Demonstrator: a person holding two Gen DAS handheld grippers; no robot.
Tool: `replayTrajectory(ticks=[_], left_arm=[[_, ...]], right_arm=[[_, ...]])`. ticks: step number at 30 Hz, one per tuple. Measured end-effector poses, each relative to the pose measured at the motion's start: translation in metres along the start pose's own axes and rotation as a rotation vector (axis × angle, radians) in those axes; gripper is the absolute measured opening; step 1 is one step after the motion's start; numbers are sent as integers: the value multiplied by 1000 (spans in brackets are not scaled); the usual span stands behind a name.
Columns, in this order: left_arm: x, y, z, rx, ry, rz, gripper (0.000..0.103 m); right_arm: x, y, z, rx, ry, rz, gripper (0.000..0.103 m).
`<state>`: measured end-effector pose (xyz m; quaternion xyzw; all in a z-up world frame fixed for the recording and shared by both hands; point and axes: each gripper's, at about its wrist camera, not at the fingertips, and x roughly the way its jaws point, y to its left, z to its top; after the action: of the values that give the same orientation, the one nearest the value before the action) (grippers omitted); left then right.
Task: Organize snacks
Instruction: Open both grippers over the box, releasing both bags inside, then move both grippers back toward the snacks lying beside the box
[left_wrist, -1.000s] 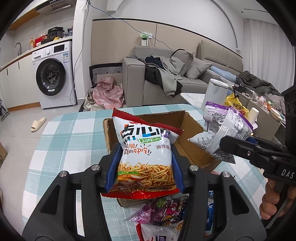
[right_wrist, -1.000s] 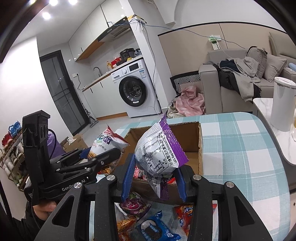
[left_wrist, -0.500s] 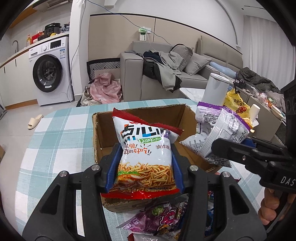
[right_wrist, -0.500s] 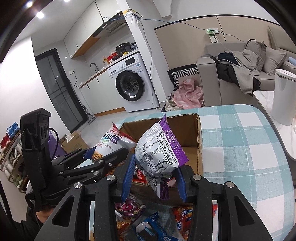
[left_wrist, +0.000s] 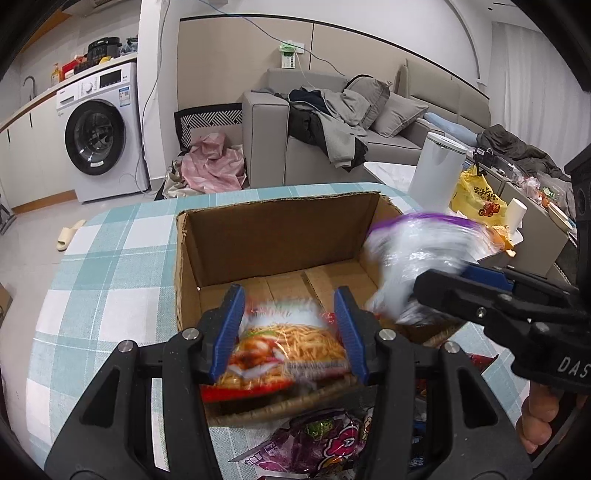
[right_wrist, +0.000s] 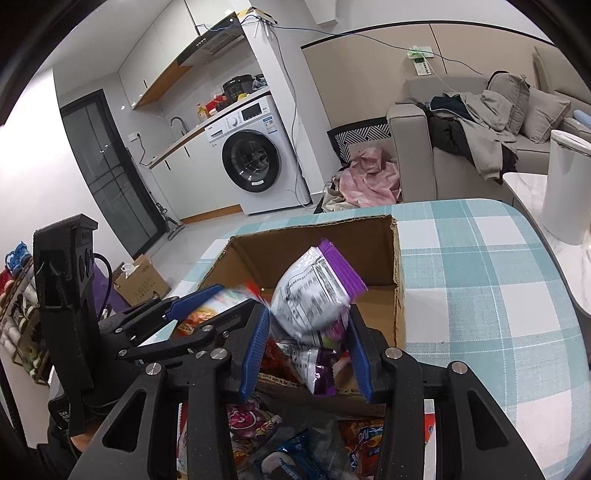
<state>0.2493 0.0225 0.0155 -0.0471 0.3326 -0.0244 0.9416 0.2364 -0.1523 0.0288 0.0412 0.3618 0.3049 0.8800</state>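
Observation:
An open cardboard box (left_wrist: 277, 240) (right_wrist: 398, 280) stands on the teal checked table (left_wrist: 110, 277). My left gripper (left_wrist: 289, 295) is shut on a red and white noodle snack bag (left_wrist: 288, 347), blurred and tipped forward over the box's near wall. My right gripper (right_wrist: 308, 312) is shut on a white and purple snack bag (right_wrist: 314, 295), held over the box's near right part. Each gripper shows in the other's view: the right gripper (left_wrist: 436, 284) with its blurred bag (left_wrist: 421, 254), and the left gripper (right_wrist: 232, 297). A hand (left_wrist: 535, 417) grips the right handle.
Loose snack packets lie on the table before the box: a purple bag (left_wrist: 314, 443), a blue packet (right_wrist: 291, 461), a red bag (right_wrist: 369, 439). Right of the table stand a white bin (left_wrist: 436, 173) (right_wrist: 569, 184) and a yellow bag (left_wrist: 476, 199). A sofa (left_wrist: 266, 140) is behind.
Both grippers have come forward and down toward the box, which now looms larger. The noodle bag has dropped from upright to lying low between the left pads; both bags are blurred.

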Motion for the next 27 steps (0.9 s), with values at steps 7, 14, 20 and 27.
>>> replayTrajectory(ticks=[7, 14, 20, 27], left_arm=[[-13, 2, 0, 5, -15, 0, 58], [-50, 2, -9, 24, -53, 11, 87], [-83, 1, -21, 36, -104, 27, 103], [-108, 1, -34, 36, -103, 31, 103]], right_arm=[[-8, 0, -1, -27, -15, -34, 48], [-32, 5, -7, -57, -60, -43, 93], [-47, 6, -18, -54, -64, -69, 102], [-57, -1, -33, -26, -41, -89, 102]])
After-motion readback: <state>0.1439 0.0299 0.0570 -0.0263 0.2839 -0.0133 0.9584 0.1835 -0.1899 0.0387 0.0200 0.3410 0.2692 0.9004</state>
